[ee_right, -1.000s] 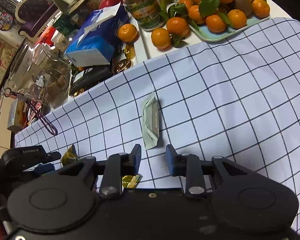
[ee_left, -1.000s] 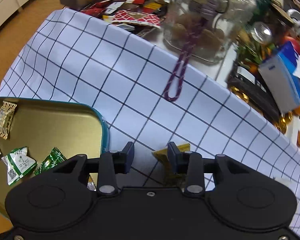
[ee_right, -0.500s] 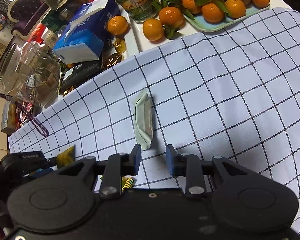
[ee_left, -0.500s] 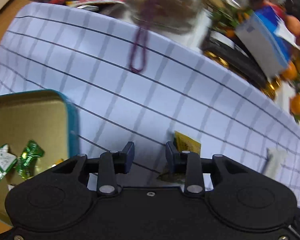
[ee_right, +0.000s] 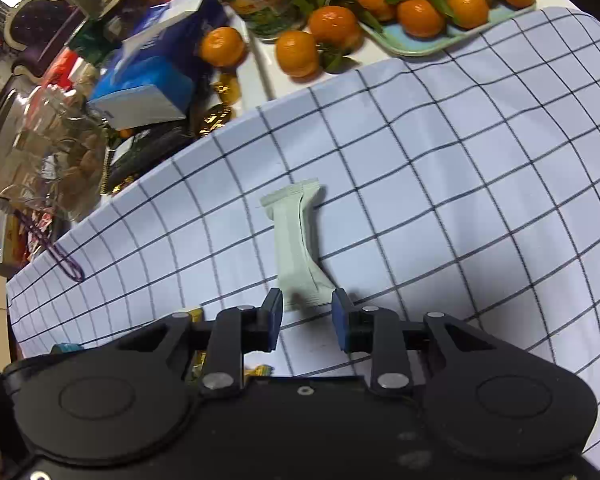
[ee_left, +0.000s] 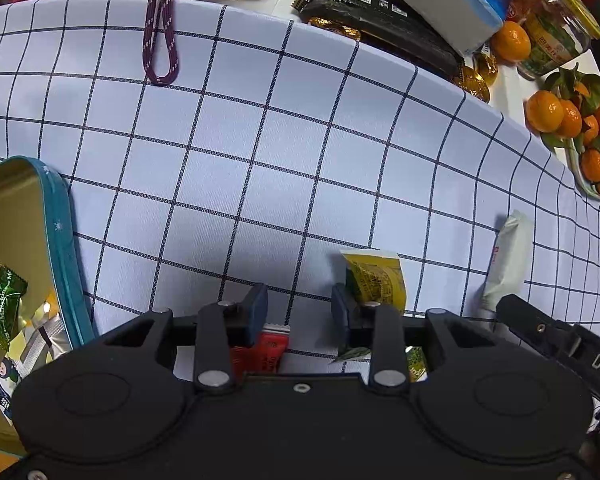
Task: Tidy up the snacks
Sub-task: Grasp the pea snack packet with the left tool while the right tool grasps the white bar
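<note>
- Blue pads of the left gripper [ee_left: 299, 312] stand apart with bare checked cloth [ee_left: 260, 152] between them; the jaws have just been closing a little, yet nothing is caught in them. A red packet [ee_left: 265, 346] lies just under the left pad, and a yellow packet [ee_left: 374, 278] sits just past the right pad.
- A second ago that yellow packet lay between the pads; now it lies to their right, and the gold tin [ee_left: 60, 240] has slid to the far left edge of the view. The gripper has travelled away from the tin, toward the loose snacks.
- For the task, this suggests the left side is lining up its next pick (red or yellow, hard to say which).
- Right gripper [ee_right: 305, 314]: jaws narrowly parted and released, holding nothing. The near end of the pale green bar [ee_right: 296, 248] shows in the gap between the pads, untouched; earlier it lay farther ahead.
- Both grippers point steeply down at the cloth, close together; the right one's black body [ee_left: 560, 344] shows at the lower right of the left view.
- Snacks already lie inside the tin; oranges [ee_right: 336, 28] crowd beyond the cloth.
</note>
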Motion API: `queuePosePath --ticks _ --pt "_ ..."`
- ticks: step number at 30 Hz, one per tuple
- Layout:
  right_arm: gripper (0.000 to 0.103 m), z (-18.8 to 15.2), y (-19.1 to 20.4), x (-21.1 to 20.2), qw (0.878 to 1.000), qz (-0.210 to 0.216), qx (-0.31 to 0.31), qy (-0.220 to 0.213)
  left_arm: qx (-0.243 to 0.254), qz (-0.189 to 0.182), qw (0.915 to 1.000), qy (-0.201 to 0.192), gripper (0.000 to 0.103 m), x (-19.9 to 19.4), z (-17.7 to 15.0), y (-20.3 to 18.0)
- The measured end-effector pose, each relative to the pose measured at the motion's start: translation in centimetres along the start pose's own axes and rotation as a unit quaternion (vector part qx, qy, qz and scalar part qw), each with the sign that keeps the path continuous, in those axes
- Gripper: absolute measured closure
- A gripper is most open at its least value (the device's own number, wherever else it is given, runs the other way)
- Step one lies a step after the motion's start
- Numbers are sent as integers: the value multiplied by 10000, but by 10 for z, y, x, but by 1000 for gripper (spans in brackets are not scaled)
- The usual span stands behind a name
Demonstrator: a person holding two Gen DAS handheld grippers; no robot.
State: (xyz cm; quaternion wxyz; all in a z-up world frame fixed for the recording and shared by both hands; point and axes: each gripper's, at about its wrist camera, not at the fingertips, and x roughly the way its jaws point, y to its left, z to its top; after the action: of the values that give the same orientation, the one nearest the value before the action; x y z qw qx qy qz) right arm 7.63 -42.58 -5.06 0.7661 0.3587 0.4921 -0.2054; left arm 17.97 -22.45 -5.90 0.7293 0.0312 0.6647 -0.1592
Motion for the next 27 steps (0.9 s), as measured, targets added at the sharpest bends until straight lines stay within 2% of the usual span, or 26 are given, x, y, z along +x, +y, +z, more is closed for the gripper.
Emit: queuePosePath --ticks 3,8,12,18,24,27 --pt "73 -3 10 1 9998 -19 -207 -59 17 17 10000 -2 60 1 0 1" --pt "73 0 3 8 9994 -312 -35 -177 184 76 9998 -41 61 2 -1 -3" --pt "72 2 -2 11 9989 -403 103 -218 426 -597 9973 -18 61 -6 -8 -13" --pt "72 3 -4 6 9984 -430 138 -334 804 -1009 9911 -333 61 -21 -11 -33" --pt "71 5 -8 5 9978 -429 258 -436 649 -996 9926 -233 61 -13 -6 -33" --pt "71 5 -5 4 9971 -408 243 -601 500 -965 9938 -214 61 -18 -10 -20"
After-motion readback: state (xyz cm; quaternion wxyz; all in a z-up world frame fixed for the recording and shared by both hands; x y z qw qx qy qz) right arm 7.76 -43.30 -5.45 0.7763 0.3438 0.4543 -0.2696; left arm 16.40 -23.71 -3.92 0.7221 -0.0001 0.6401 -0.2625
